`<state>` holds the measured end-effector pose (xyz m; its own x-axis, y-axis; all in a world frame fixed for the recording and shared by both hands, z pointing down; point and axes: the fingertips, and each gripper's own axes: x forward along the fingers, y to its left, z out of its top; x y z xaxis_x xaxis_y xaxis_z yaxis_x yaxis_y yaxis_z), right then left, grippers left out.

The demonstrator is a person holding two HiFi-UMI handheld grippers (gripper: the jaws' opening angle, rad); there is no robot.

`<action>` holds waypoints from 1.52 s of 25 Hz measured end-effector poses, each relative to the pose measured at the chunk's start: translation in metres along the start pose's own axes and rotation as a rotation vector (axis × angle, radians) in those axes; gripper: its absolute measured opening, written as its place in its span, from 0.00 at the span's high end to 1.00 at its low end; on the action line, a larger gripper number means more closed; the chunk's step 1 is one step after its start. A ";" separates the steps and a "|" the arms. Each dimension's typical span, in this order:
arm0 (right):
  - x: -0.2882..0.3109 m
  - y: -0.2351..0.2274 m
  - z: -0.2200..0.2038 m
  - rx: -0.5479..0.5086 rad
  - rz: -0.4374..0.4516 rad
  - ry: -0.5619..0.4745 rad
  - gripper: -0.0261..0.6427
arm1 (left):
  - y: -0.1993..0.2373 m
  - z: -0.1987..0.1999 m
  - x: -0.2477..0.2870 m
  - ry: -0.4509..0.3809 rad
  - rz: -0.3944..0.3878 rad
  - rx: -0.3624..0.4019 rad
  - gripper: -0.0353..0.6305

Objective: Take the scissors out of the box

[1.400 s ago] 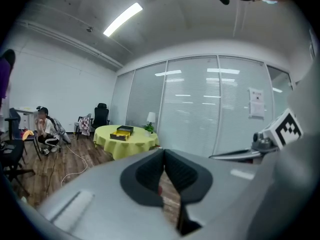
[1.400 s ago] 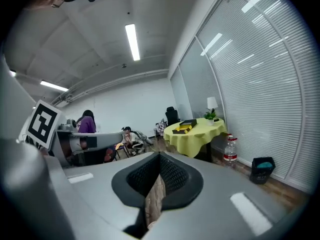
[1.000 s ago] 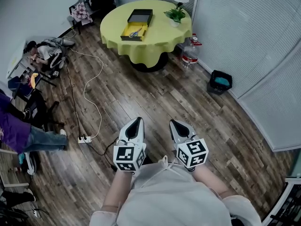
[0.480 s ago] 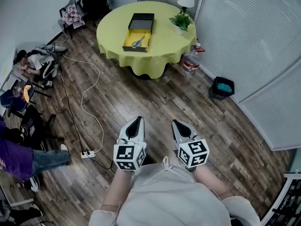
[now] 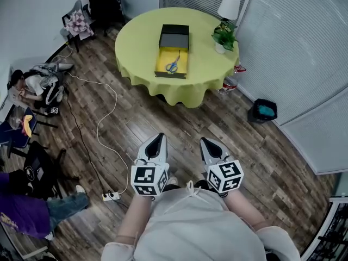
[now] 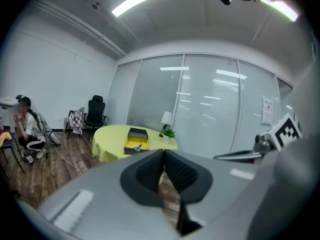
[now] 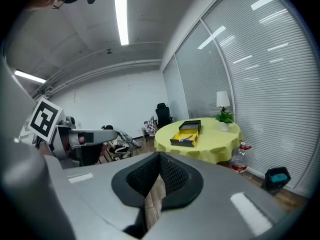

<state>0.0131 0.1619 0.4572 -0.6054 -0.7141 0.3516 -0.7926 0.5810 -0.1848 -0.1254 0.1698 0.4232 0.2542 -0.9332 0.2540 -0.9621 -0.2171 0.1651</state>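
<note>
Scissors (image 5: 173,66) in box (image 5: 170,75), well apart from left claw (image 5: 156,141) and right claw (image 5: 208,143)
Both claws pressed together, empty; scissors' blades too small to make out.

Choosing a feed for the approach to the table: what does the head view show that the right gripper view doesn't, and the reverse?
Head view only: the power strip on the floor, and the right tongs seen from above. Right gripper view only: the ceiling light, and those tongs' jaws seen end-on, shut with nothing between them. Both: the yellow table, the open box on it, the potted plant, the lamp and the bin.
</note>
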 end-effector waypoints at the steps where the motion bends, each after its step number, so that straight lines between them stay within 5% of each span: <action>1: 0.012 0.001 0.003 -0.002 -0.002 0.006 0.96 | 0.010 0.001 0.007 0.006 -0.003 -0.006 0.94; 10: 0.116 -0.031 0.031 -0.013 0.010 0.034 0.96 | 0.073 0.005 0.089 0.040 0.021 -0.037 0.94; 23: 0.291 -0.163 0.126 -0.047 0.119 0.043 0.96 | 0.134 0.070 0.283 0.032 0.167 -0.045 0.94; 31: 0.376 -0.247 0.159 -0.029 0.140 0.074 0.96 | 0.134 0.072 0.404 0.173 0.126 0.023 0.94; 38: 0.408 -0.283 0.149 0.005 0.109 0.125 0.96 | 0.146 0.026 0.470 0.327 0.090 0.031 0.94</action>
<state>-0.0205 -0.3523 0.5162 -0.6748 -0.5924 0.4401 -0.7230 0.6503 -0.2331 -0.1494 -0.3077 0.5416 0.1812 -0.8091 0.5591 -0.9834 -0.1509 0.1003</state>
